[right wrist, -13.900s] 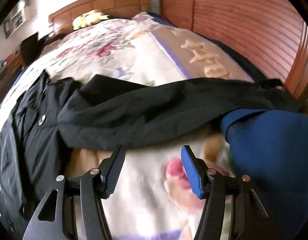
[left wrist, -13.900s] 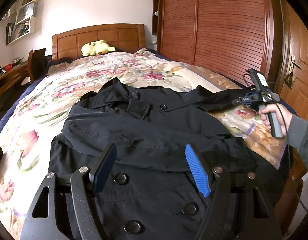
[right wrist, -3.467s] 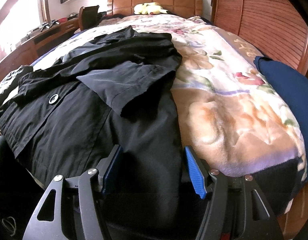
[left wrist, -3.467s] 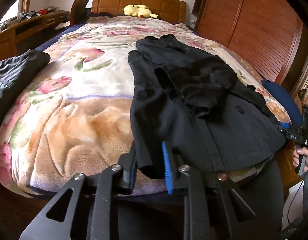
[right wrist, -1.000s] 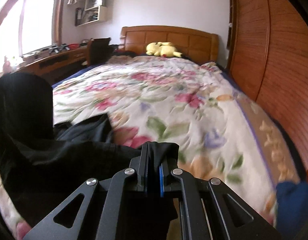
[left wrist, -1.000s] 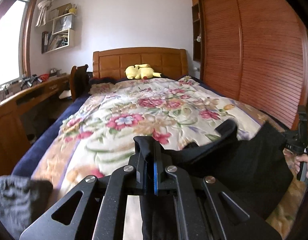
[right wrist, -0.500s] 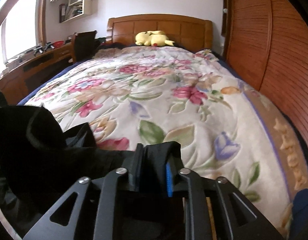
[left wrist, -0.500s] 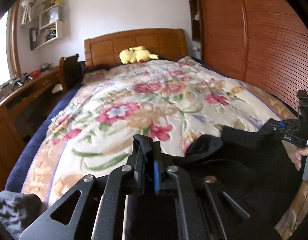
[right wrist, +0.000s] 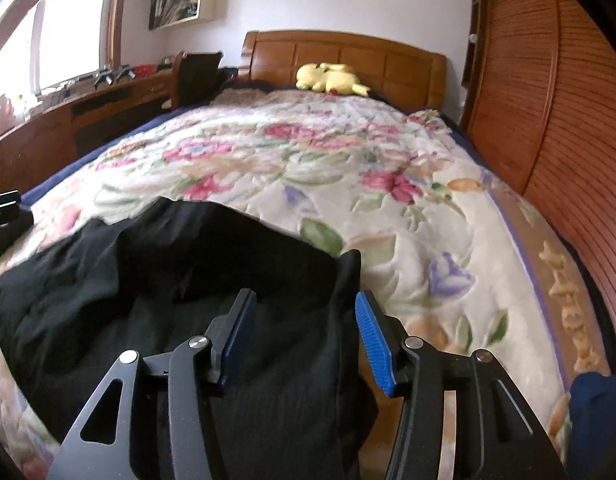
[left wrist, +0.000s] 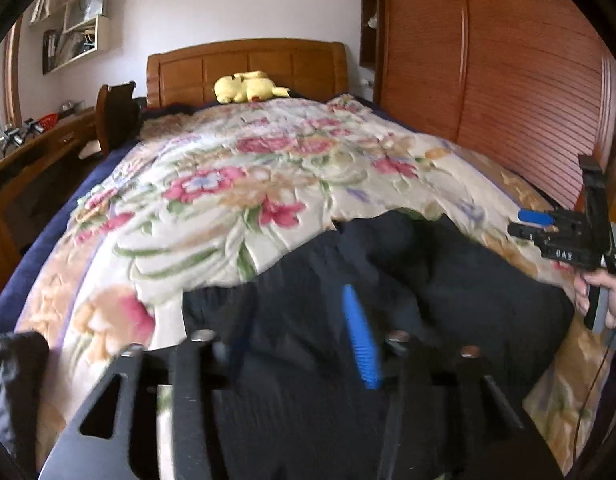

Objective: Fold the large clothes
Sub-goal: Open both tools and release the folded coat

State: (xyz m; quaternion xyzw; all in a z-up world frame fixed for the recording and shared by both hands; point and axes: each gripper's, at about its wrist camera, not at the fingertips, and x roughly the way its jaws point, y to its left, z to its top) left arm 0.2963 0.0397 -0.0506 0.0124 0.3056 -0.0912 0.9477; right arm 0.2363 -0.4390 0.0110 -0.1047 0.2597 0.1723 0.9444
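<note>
Lying bunched across the lower frame on the bed point(left wrist: 235, 184), the coat point(left wrist: 448, 280) is being straddled by both released tongs, left gripper point(left wrist: 295, 340) and right gripper point(right wrist: 303, 336), equally near.

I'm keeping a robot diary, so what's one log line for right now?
left tongs: open | right tongs: open | black fabric coat: folded, lying on floral blanket

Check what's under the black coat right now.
The black coat lies folded on the floral blanket, which shows around its far and right edges. The blanket beneath is covered, so anything else under it can't be seen. Both grippers, left gripper and right gripper, are open above it.
</note>
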